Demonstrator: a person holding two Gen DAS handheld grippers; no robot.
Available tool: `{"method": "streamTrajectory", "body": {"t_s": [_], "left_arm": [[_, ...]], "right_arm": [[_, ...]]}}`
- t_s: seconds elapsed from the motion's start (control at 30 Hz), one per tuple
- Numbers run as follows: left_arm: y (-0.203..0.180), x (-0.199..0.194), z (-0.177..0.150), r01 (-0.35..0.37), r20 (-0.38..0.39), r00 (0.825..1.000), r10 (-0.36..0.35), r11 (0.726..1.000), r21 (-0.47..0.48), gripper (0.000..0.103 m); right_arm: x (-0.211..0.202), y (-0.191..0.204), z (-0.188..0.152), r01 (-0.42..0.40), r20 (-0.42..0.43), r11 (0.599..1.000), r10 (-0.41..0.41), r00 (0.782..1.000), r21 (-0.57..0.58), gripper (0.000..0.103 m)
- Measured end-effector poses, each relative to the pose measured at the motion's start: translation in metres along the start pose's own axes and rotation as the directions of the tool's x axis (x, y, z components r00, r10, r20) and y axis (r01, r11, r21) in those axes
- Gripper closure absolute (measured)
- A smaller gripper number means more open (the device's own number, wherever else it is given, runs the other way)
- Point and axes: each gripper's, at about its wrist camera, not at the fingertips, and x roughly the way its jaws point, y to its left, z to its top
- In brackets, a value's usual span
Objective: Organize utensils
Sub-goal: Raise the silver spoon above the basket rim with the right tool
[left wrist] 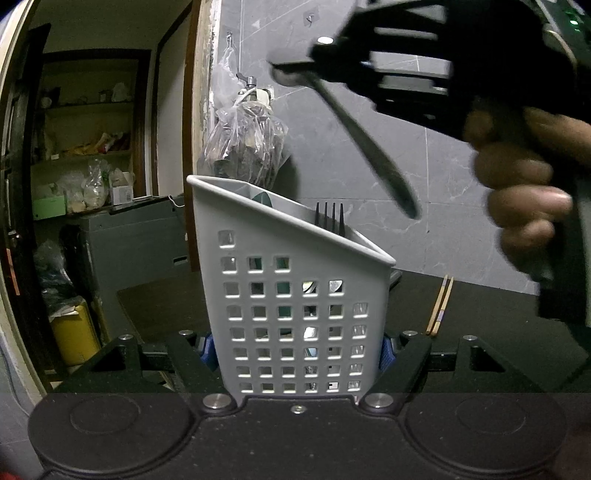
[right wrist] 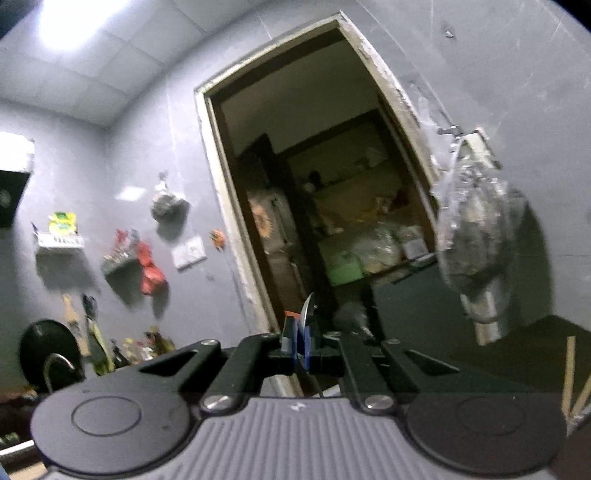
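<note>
Grey tiled walls [left wrist: 369, 147] surround a doorway [right wrist: 314, 184] that opens onto a dim storeroom with cluttered shelves [left wrist: 85, 147]. A ceiling light [right wrist: 70, 22] glares overhead, and a clear plastic bag [left wrist: 243, 147] hangs beside the door frame.

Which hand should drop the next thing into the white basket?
The right. The right gripper already pinches a metal utensil above the basket, while the left gripper is clamped on the basket, steadying it.

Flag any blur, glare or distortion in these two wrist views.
Left wrist view: white caddy sharp, right gripper and its spoon smeared by motion, door frame bowed by the fisheye. Right wrist view: soft all over, ceiling light blown out, hanging bag blurred.
</note>
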Motion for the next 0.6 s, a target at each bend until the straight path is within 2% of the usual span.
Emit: {"method": "streamTrajectory", "body": {"t_s": [0.27,0.6], "left_arm": [[0.001,0.000,-0.001,0.003,0.001,1.000,-0.003,1.000,0.000,0.027],[0.001,0.000,-0.001,0.002,0.000,1.000,-0.002,1.000,0.004,0.027]], "right_arm": [[0.030,-0.023,-0.007,-0.109,0.094,0.990,0.101,0.990,0.084,0.098],[0.046,-0.056,-0.020,-0.145,0.139,0.969,0.119,0.983,0.198,0.098]]}}
